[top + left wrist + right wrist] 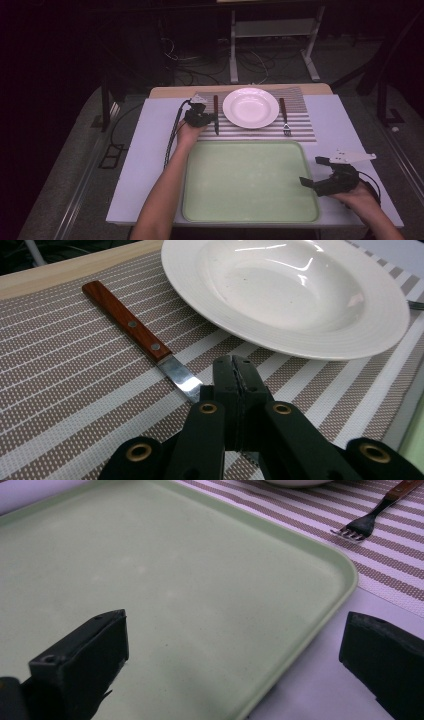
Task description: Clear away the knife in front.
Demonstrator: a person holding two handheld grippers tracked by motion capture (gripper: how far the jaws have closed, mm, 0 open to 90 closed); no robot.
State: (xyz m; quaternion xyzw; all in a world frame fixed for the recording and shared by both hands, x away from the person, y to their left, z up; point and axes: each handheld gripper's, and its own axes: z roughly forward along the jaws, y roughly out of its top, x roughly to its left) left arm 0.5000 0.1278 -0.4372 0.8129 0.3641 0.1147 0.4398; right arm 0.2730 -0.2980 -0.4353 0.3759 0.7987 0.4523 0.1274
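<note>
Gripping the knife (150, 342) by its blade, the left gripper (235, 375) has its jaws pressed together over the steel just past the wooden handle. Knife lies on the striped placemat (300, 127) just left of the white plate (250, 107), long axis running away from the person, handle at the far end. Green tray (250, 182) sits directly nearer the person. Right gripper (315, 172) hovers wide open and empty over the tray's right edge, well apart from the knife; fork (285, 117) lies right of the plate.
</note>
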